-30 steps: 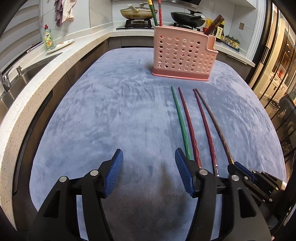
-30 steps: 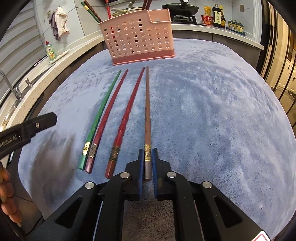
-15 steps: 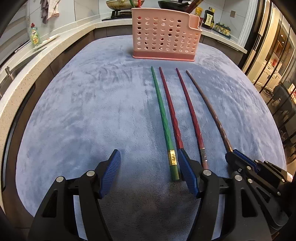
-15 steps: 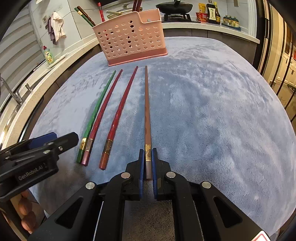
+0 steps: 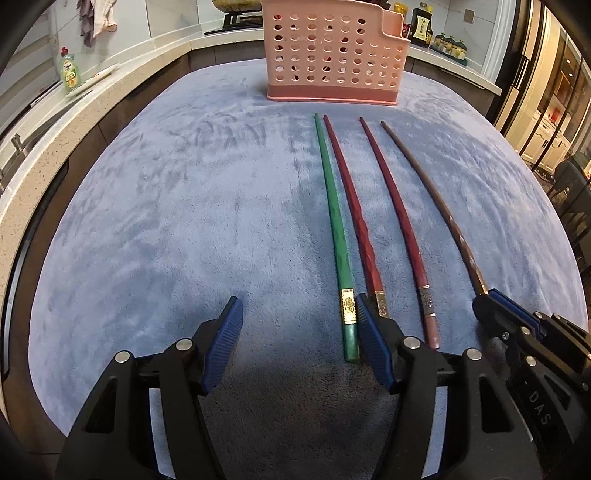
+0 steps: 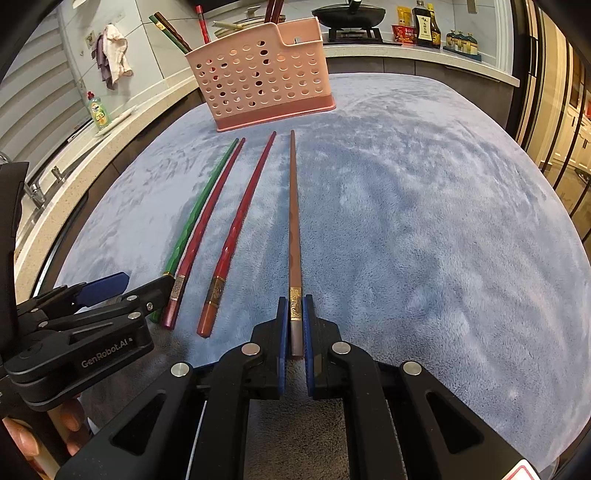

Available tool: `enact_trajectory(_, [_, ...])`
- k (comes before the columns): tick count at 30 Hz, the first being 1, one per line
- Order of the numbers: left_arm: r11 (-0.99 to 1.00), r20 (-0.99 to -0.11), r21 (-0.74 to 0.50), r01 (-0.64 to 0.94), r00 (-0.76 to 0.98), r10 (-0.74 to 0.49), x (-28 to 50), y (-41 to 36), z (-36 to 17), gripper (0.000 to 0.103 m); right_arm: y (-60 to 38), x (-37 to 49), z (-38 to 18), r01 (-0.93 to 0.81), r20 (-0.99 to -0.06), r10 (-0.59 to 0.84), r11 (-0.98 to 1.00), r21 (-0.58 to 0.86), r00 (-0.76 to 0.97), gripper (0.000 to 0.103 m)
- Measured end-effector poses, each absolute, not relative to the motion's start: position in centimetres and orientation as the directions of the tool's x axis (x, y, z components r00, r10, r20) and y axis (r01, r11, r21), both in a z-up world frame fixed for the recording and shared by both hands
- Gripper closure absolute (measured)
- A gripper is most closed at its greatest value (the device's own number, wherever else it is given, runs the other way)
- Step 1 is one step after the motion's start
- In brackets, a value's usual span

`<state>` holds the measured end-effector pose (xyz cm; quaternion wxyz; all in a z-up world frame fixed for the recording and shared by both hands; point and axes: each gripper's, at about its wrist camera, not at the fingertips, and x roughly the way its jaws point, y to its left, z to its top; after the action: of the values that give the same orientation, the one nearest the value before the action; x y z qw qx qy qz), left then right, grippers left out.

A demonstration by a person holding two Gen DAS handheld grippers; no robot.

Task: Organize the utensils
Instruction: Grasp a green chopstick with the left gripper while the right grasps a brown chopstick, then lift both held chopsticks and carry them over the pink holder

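Four chopsticks lie side by side on the blue cloth (image 5: 184, 221): green (image 5: 334, 221), dark red (image 5: 356, 218), red (image 5: 397, 214) and brown (image 5: 436, 199). Behind their tips stands a pink perforated holder (image 5: 332, 55) with other chopsticks in it. My left gripper (image 5: 297, 301) hovers low over the near ends with its jaws closing. The green chopstick's butt lies between them, just inside the right pad (image 5: 369, 339), and nothing presses on it. My right gripper (image 6: 295, 299) is shut on the brown chopstick (image 6: 293, 221) at its banded end; the stick still rests on the cloth.
A stone counter curves along the left, with a green soap bottle (image 5: 70, 72) and a sink tap (image 6: 35, 192). A stove with pans and sauce bottles (image 6: 424, 26) stands behind the holder (image 6: 258, 77). A person's fingers (image 6: 70, 421) grip the left gripper's handle.
My left gripper came down and forward toward the chopsticks' near ends, so the green one's butt now lies between its jaws. The right gripper kept still, clamped on the brown chopstick.
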<state>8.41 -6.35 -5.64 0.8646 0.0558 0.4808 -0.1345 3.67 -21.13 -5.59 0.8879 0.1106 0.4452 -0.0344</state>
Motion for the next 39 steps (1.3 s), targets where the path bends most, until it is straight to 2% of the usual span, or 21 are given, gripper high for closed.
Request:
enact_trajectory(2, [0.958,-0.844,-0.03,0.284,0.506,-0.176,8.4,-6.2,-5.6,0.054,-21.1,3.7,-5.6,0.16,-0.799,0.037,0.973,0.165,0.601,0.096])
enact_trajectory(7, [0.96,-0.845,-0.048,0.276,0.501,-0.186,8.8,-5.2,-5.3,0.089,-21.1,3.6,-5.5,0.16,-0.8,0.036,0.973,0.164,0.599,0.096])
enact_trajectory(8, [0.96,-0.847,-0.056,0.275,0.496,-0.191,9.0,-4.9,-5.3,0.092,-21.1,3.6,-5.5,0.161,-0.8,0.037,0.973,0.166,0.599,0.096])
enact_trajectory(20, [0.958,-0.827,-0.112,0.263,0.511,-0.237,9.1,-3.0,-2.5,0.094,-21.9,2.9,-1.8,0.175,-0.758,0.018,0.969,0.174,0.652,0.096])
enact_trajectory(39, [0.951,-0.653,-0.163,0.262,0.693,-0.304,11.8,-1.0,9.7,0.096,-25.7,5.6,10.7,0.186,-0.563,-0.03,0.957,0.223,0.826,0.096])
